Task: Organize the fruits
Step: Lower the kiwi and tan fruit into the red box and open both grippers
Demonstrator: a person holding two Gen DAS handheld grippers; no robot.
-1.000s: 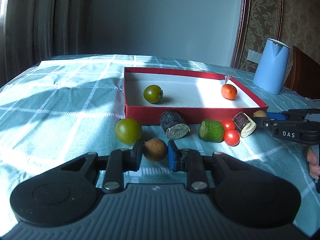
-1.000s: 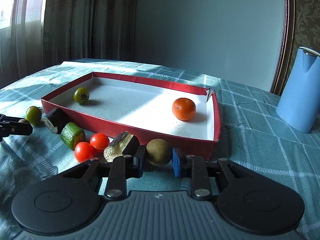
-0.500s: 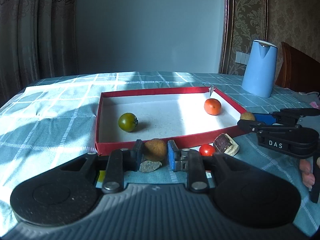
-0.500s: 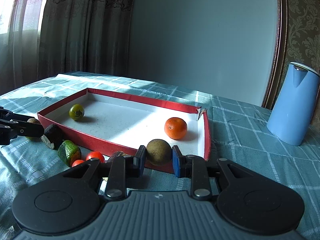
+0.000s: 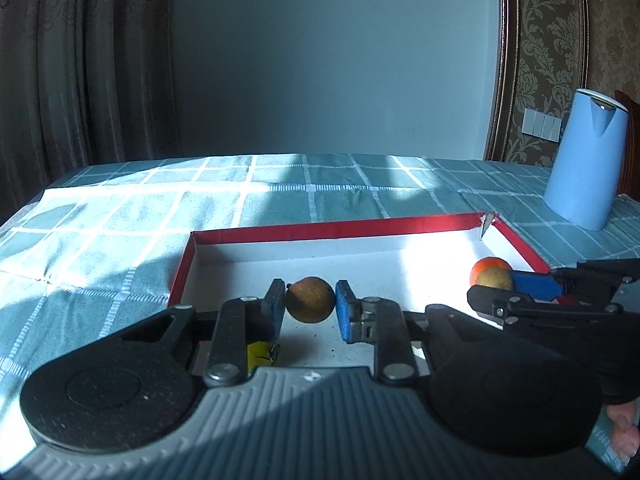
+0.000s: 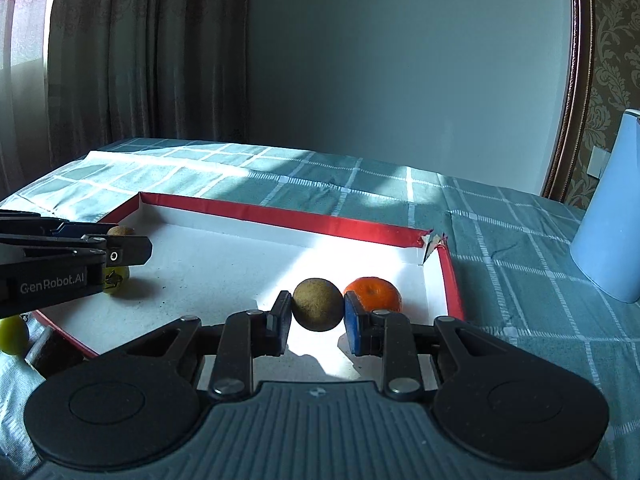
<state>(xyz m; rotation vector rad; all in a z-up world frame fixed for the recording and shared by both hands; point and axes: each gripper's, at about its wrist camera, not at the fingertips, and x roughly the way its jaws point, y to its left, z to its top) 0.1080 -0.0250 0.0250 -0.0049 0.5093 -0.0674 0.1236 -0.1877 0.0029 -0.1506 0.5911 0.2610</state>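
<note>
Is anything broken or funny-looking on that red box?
Yes. The red box has a torn far right corner: the red walls gape apart there and a ragged flap of pale cardboard sticks out. The other visible corners look neat.

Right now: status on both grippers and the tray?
Left gripper shut on brown fruit, right gripper on its own. Both above red tray. Orange beside right drop spot.

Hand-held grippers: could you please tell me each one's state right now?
Left hand-held gripper: shut on a brown fruit.
Right hand-held gripper: shut on another brown fruit.
</note>
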